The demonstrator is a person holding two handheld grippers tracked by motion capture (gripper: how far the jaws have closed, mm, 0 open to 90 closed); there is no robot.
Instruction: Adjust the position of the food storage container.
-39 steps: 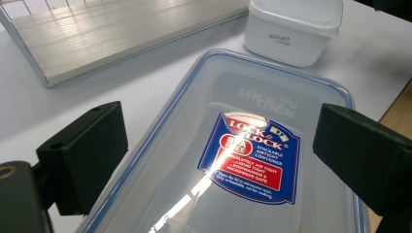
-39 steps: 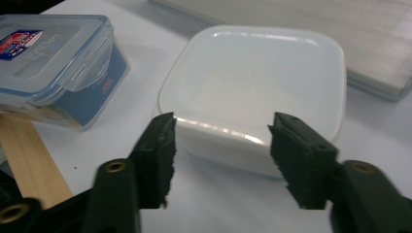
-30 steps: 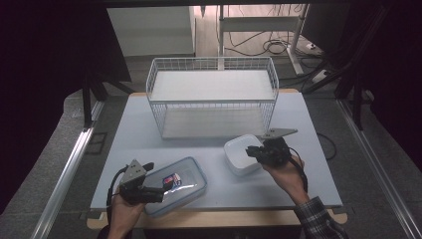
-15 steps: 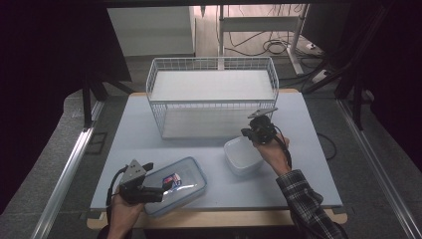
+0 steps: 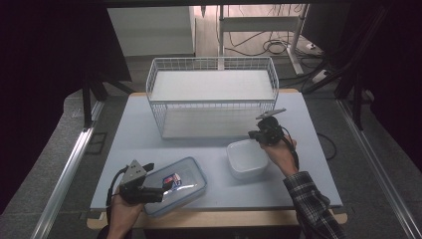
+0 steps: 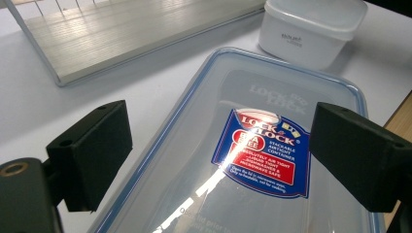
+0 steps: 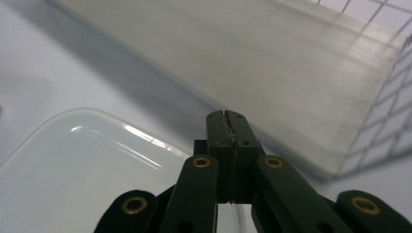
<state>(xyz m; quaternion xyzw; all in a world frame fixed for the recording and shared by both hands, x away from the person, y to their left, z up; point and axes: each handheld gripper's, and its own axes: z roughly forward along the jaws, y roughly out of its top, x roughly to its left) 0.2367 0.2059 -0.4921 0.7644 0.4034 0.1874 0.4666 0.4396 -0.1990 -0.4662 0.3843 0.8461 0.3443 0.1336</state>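
Two claws: left claw gapes over the glossy rectangular box lid, right claw pinched closed, empty.

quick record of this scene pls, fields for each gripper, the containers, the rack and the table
left gripper: jaws open, standing either side of the rectangular container's near end; contact cannot be told
right gripper: jaws shut, nothing between them, above the far edge of the square container
rectangular container: clear, blue-rimmed lid on, red and blue label, front left of the table
square container: white, lid on, right of centre
wire rack: white, two shelves, at the far side
table: pale blue top, wooden front edge
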